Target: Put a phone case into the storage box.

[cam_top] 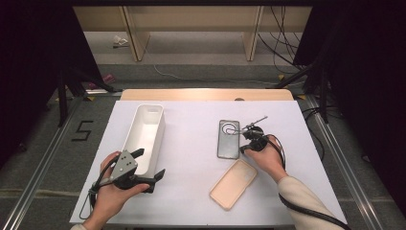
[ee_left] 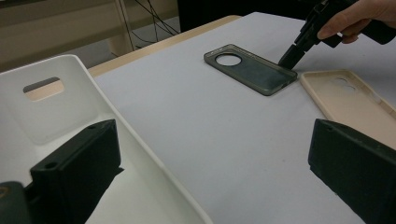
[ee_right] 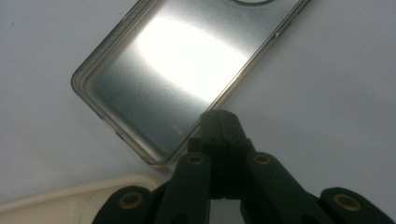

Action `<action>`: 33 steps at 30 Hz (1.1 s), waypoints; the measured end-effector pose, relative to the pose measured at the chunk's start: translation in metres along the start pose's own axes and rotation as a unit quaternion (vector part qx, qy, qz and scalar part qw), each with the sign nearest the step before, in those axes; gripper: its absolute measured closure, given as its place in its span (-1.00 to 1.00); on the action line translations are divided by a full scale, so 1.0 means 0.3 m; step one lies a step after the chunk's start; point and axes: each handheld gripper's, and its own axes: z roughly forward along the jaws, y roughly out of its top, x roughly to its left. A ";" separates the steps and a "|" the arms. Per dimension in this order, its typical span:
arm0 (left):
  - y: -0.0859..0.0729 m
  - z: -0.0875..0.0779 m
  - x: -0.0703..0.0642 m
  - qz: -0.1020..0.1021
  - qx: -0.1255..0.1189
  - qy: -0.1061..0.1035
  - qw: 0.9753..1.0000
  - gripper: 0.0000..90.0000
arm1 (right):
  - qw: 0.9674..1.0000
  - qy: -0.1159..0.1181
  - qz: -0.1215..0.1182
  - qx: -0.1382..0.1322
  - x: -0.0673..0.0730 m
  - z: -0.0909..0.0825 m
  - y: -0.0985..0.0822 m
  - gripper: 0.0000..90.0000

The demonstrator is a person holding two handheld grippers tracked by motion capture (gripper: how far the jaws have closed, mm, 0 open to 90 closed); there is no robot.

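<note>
A smoky grey phone case (cam_top: pixel 228 139) lies hollow side up right of the table's middle, its camera hole at the far end. My right gripper (cam_top: pixel 242 149) is shut, and its tips rest against the case's right rim near the near corner (ee_right: pixel 219 119); whether they pinch the rim I cannot tell. The left gripper view has that gripper (ee_left: pixel 287 60) touching the grey case (ee_left: pixel 252 70). A beige phone case (cam_top: pixel 233 184) lies hollow side up just in front. My left gripper (cam_top: pixel 152 163) is open, its jaws straddling the near right wall of a white bin (cam_top: pixel 135 125).
The white bin (ee_left: pixel 56 112) is long, has a handle slot at its far end and holds nothing. A white sheet (cam_top: pixel 191 158) covers the table. The beige case (ee_left: pixel 355 102) lies close to the grey one. Cables trail from both grippers off the front edge.
</note>
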 end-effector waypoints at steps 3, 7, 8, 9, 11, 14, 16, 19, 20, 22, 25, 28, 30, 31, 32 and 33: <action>0.000 -0.001 0.000 0.000 -0.001 0.000 1.000 -0.96 | 1.000 -0.005 -0.007 -0.002 0.001 -0.006 0.001 0.97; 0.000 -0.001 -0.001 0.001 -0.001 0.000 1.000 -0.96 | 0.995 -0.035 -0.087 -0.017 0.015 -0.050 0.020 0.49; 0.000 -0.001 -0.001 0.000 -0.001 0.000 1.000 -0.96 | 0.993 -0.037 -0.110 -0.019 0.020 -0.059 0.026 0.36; 0.000 -0.001 -0.001 0.001 -0.001 0.000 1.000 -0.96 | 0.991 -0.039 -0.130 -0.022 0.024 -0.066 0.031 0.27; 0.001 -0.001 0.000 0.000 -0.002 0.001 1.000 -0.96 | 0.981 -0.047 -0.187 -0.020 0.043 -0.078 0.042 0.11; 0.000 -0.001 -0.001 0.000 -0.001 0.000 1.000 -0.96 | 0.964 -0.052 -0.261 -0.002 0.075 -0.082 0.060 -0.06; 0.000 -0.001 -0.002 0.001 -0.001 0.000 1.000 -0.96 | 0.953 -0.053 -0.299 0.009 0.096 -0.073 0.078 -0.11; 0.001 -0.002 -0.002 0.001 -0.003 -0.001 1.000 -0.96 | 0.940 -0.054 -0.335 0.031 0.127 -0.057 0.097 -0.13; 0.000 -0.002 -0.002 0.000 -0.003 -0.001 1.000 -0.96 | 0.935 -0.053 -0.348 0.040 0.141 -0.049 0.104 -0.14; 0.000 -0.002 -0.001 -0.001 -0.003 -0.001 1.000 -0.96 | 0.926 -0.056 -0.369 0.055 0.165 -0.036 0.112 -0.15; 0.001 -0.002 -0.002 0.000 -0.004 -0.002 1.000 -0.96 | 0.915 -0.057 -0.391 0.079 0.191 -0.017 0.119 -0.17; 0.001 -0.002 -0.003 0.000 -0.004 -0.003 1.000 -0.96 | 0.907 -0.061 -0.405 0.100 0.204 -0.001 0.125 -0.17; 0.001 -0.002 -0.003 0.000 -0.004 -0.002 1.000 -0.96 | 0.903 -0.062 -0.411 0.105 0.211 0.010 0.125 -0.15; 0.001 -0.002 -0.003 0.000 -0.004 -0.002 1.000 -0.96 | 0.900 -0.067 -0.416 0.113 0.216 0.012 0.126 -0.15; 0.001 -0.002 -0.003 0.000 -0.004 -0.002 1.000 -0.96 | 0.898 -0.068 -0.419 0.113 0.219 0.018 0.124 -0.14; 0.001 -0.002 -0.003 0.000 -0.004 -0.002 1.000 -0.96 | 0.896 -0.069 -0.424 0.114 0.221 0.022 0.124 -0.14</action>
